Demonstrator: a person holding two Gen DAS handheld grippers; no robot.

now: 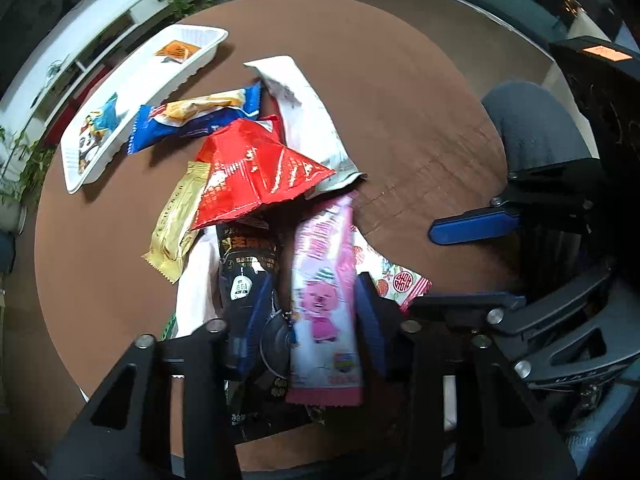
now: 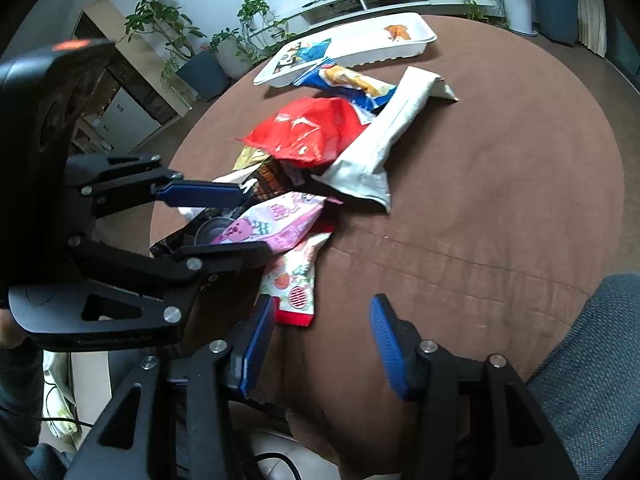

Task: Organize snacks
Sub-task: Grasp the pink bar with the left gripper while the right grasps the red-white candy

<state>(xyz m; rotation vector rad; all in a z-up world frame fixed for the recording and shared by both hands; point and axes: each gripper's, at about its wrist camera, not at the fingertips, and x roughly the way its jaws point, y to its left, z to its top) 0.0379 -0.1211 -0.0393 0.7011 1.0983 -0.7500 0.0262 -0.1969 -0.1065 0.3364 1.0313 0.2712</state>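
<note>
A pile of snack packets lies on the round brown table. My left gripper has its fingers on either side of a pink cartoon packet and a black packet; the jaws look closed on them. In the right wrist view the left gripper holds the pink packet. A red packet, gold packet, blue packet and white pouch lie beyond. My right gripper is open and empty above the table's near edge.
A white tray at the table's far left holds an orange packet and a panda-print packet. A strawberry-print packet lies by the right gripper. A grey chair back stands beside the table. Plants and shelves stand behind.
</note>
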